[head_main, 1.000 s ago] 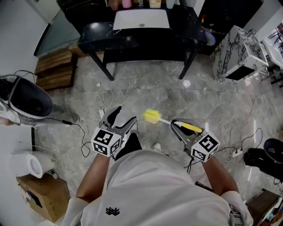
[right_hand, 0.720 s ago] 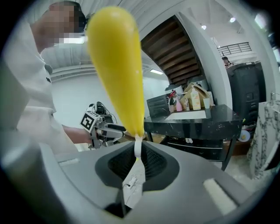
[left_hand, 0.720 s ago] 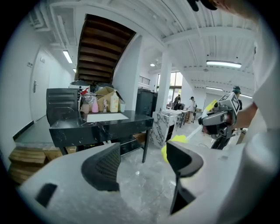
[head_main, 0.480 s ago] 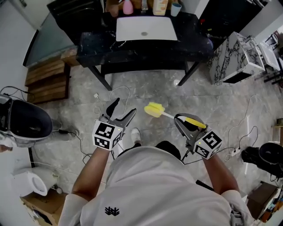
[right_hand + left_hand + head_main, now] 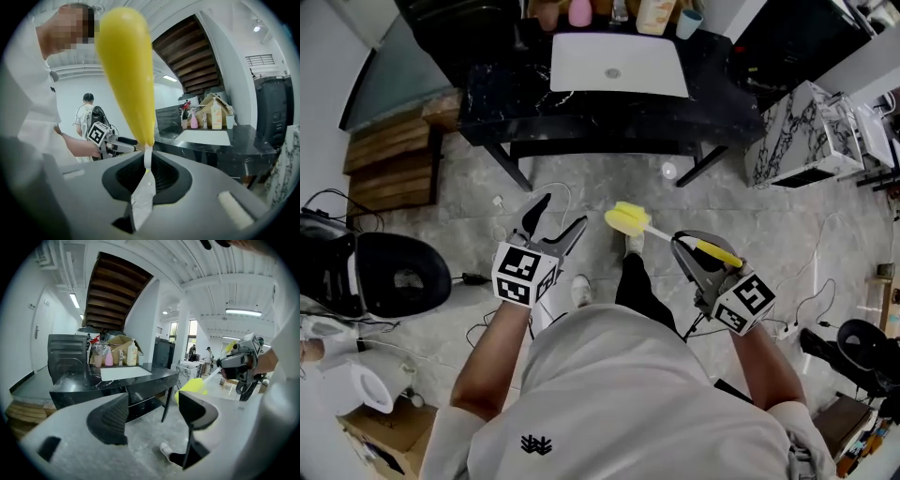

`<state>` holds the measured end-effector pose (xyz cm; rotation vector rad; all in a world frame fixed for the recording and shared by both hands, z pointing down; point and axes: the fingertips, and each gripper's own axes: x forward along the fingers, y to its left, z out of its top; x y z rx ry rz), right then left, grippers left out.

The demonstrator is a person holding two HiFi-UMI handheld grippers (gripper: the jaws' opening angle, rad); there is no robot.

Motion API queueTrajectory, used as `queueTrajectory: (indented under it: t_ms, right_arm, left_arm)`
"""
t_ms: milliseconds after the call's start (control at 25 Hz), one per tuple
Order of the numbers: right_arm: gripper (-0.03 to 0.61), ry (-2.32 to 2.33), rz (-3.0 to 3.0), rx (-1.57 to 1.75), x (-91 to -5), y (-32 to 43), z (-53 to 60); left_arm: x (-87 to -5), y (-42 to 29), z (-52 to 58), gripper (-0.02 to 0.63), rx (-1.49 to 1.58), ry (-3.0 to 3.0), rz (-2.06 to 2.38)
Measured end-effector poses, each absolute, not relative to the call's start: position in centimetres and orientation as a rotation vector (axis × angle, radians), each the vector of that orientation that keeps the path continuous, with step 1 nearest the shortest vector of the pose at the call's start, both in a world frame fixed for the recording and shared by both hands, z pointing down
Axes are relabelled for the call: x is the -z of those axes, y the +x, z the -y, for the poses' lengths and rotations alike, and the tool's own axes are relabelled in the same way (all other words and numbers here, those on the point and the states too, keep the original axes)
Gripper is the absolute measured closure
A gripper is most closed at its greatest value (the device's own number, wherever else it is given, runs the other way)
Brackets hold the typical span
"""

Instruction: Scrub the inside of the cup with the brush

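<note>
My right gripper (image 5: 701,251) is shut on the brush (image 5: 712,252) by its yellow handle. The white stem and yellow sponge head (image 5: 628,220) stick out to the left, over the floor. In the right gripper view the brush's yellow body (image 5: 126,70) rises from the jaws of the right gripper (image 5: 147,176). My left gripper (image 5: 558,219) is open and holds nothing; its jaws of the left gripper (image 5: 154,411) stand wide apart. A pale blue cup (image 5: 689,22) stands at the back right of the black table (image 5: 497,94), far from both grippers.
The table carries a white sink basin (image 5: 619,64), a pink bottle (image 5: 579,11) and other bottles. A black chair (image 5: 394,277) stands left, wooden pallets (image 5: 389,159) beyond it, a marbled box (image 5: 806,127) right. Cables (image 5: 546,195) trail on the floor.
The person has walked toward the black table, which now lies nearer in the head view. Both grippers came along; the right still grips the brush and the left stays open.
</note>
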<state>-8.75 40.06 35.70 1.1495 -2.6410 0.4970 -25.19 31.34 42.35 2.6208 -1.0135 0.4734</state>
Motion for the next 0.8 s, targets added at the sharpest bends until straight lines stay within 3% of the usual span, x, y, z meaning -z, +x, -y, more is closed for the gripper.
queueTrajectory:
  t_ms: [800]
  right_arm:
    - [0.531, 0.855, 2.835, -0.459, -34.8, 6.4, -16.8]
  left_arm:
    - [-40.8, -12.3, -9.5, 0.276, -0.432, 2.425, 1.396]
